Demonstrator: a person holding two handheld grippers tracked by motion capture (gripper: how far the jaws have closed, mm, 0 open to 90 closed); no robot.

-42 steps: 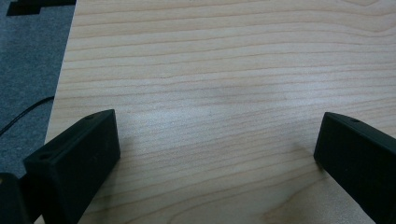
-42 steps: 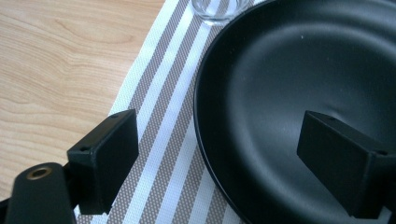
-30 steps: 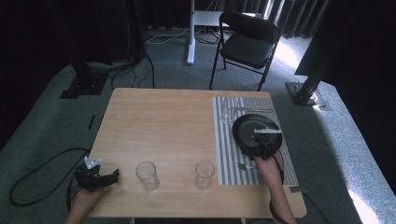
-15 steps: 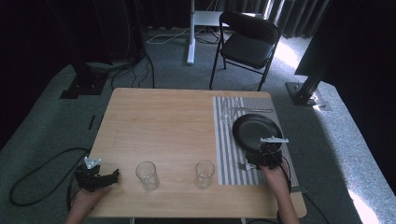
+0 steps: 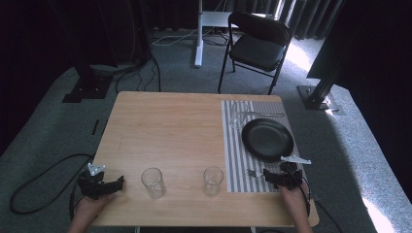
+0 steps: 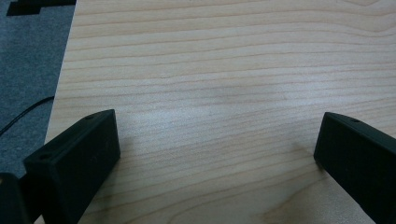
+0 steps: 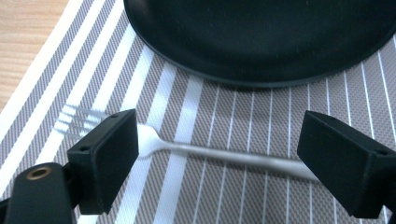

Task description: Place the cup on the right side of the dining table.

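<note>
Both spread jaws straddle the fork (image 7: 224,156) crosswise.

The right tongs (image 5: 270,176) have drawn back from the plate (image 5: 267,140) to the fork (image 7: 219,153).

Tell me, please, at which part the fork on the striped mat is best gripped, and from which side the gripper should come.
Grip the fork at the middle of its thin handle, probably coming straight down from above. It lies flat on the striped mat, so only its narrow sides offer a hold. The right gripper already has open jaws on either side of the handle. Avoid the tines, and keep clear of the black plate.
</note>
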